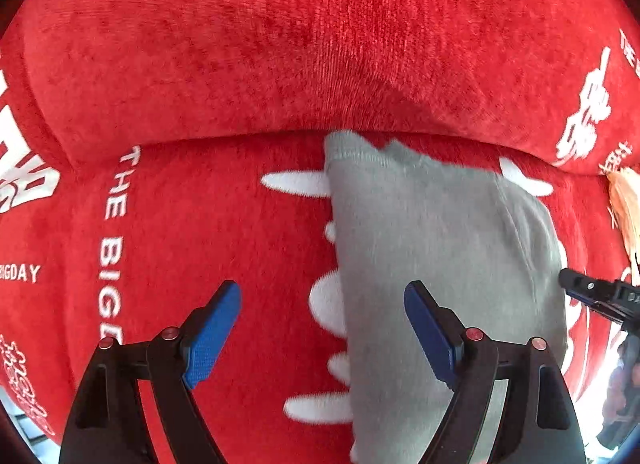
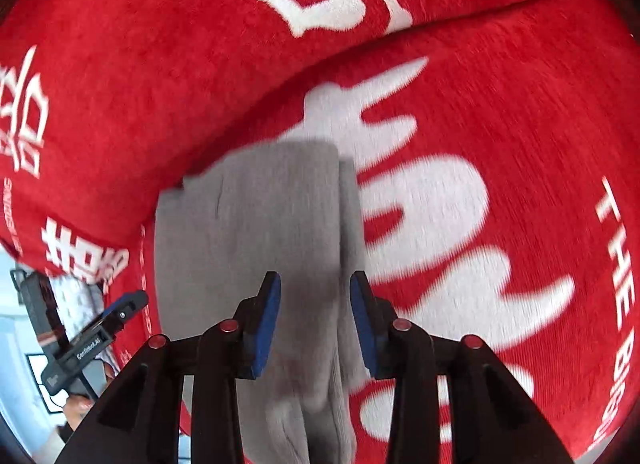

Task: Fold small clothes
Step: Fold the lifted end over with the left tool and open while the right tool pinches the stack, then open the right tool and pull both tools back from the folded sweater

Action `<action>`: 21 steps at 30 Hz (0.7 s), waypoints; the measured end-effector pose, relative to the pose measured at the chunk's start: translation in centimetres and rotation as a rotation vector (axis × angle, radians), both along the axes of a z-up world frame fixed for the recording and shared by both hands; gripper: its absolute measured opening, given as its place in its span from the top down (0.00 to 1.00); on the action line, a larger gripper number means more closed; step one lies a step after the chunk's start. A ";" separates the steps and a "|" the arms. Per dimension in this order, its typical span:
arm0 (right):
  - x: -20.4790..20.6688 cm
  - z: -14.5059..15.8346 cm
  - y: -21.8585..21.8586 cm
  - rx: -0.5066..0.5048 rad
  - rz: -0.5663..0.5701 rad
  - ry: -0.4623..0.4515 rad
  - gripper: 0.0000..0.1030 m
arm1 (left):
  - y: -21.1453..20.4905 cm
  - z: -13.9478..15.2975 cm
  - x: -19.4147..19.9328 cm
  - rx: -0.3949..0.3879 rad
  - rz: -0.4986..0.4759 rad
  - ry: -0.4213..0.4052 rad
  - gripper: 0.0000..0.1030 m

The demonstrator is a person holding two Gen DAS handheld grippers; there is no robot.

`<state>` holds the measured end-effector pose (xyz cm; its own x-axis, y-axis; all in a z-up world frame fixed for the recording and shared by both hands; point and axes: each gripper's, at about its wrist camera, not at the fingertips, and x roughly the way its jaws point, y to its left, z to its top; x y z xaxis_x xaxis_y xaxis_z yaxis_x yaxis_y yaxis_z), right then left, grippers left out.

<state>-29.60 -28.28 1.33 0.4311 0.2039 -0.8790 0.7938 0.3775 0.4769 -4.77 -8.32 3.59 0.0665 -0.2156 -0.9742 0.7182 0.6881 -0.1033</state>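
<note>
A grey folded garment (image 1: 440,244) lies flat on a red plush seat (image 1: 200,223) printed with white lettering, its far end against the backrest. My left gripper (image 1: 324,328) hangs over the garment's left edge, open wide, with nothing between its blue pads (image 1: 212,332). In the right wrist view the same grey garment (image 2: 260,215) shows a lengthwise fold line. My right gripper (image 2: 316,324) hovers above it with a narrow gap between its pads (image 2: 266,324); no cloth is pinched. Each gripper shows in the other's view: the right gripper (image 1: 576,288) at the garment's right side, the left gripper (image 2: 128,304) at lower left.
The red backrest (image 1: 320,43) rises just behind the garment, meeting the seat (image 2: 520,143) in a seam. A pale yellow tassel (image 1: 624,203) hangs at the right edge. A person's hand (image 2: 76,404) grips the left tool's handle past the seat's edge.
</note>
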 end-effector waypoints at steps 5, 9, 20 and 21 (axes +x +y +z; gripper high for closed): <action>2.7 -1.4 0.6 -0.124 0.175 0.158 0.92 | -1.0 -1.8 -0.8 0.053 -0.033 -0.015 0.18; 1.8 -0.4 0.9 -0.188 0.172 0.263 0.92 | -0.2 -0.9 -1.0 0.074 -0.047 -0.006 0.18; -1.8 5.5 7.2 0.040 0.201 -0.055 0.90 | 4.1 -0.4 -7.1 0.102 -0.167 0.102 0.18; -1.6 5.3 8.6 0.053 0.225 -0.062 0.90 | 4.5 -0.9 -7.7 0.114 -0.164 0.113 0.18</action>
<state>-31.16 -19.65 6.66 0.4223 0.3463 -0.8377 0.6613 0.5144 0.5460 -12.45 -3.85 2.65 -0.0718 -0.1030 -0.9921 0.8095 0.5751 -0.1183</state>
